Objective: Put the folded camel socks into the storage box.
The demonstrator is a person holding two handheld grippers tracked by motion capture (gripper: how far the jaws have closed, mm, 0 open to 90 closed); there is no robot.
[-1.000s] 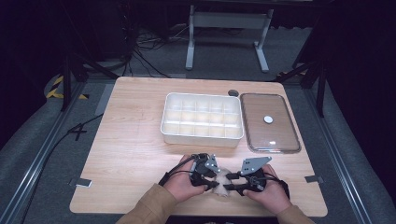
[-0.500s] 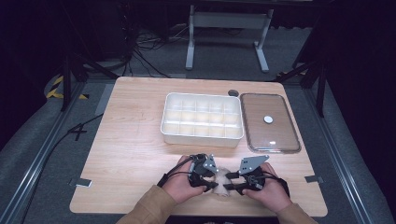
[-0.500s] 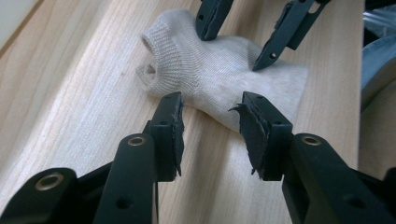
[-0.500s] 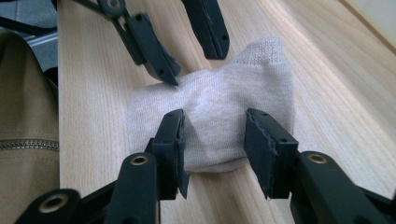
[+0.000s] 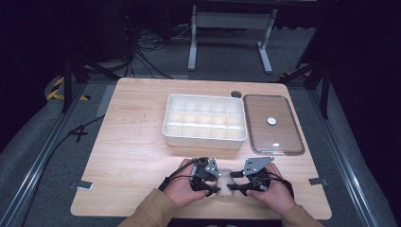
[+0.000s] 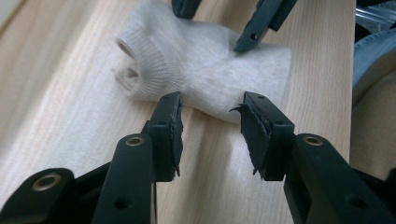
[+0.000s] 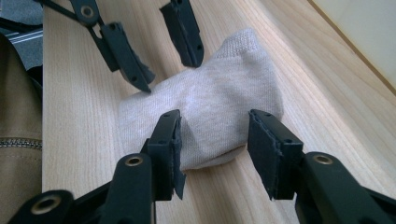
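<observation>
Pale cream knit sock (image 6: 205,79), soft and rumpled, ribbed cuff folded on itself, lying flat on the light wood-grain table (image 5: 132,142), close to the near edge and well short of the white divided tray (image 5: 204,120). Left gripper (image 6: 210,116) at one side of the sock, black jaws spread, worn pads (image 6: 170,126) straddling its edge without pinching. Right gripper (image 7: 212,133) at the opposite side, jaws likewise spread, pads at the fabric's near edge; actual contact hard to judge. Both hands (image 5: 184,189) low on the wood, the sock between them in the high view (image 5: 226,182). Beyond the sock, the tray's square compartments, apparently empty; just beside the tray, a clear rounded-rectangle lid (image 5: 273,124) with a white disc at centre. Open bare wood left of the sock and between sock and tray; little room toward the near edge.
</observation>
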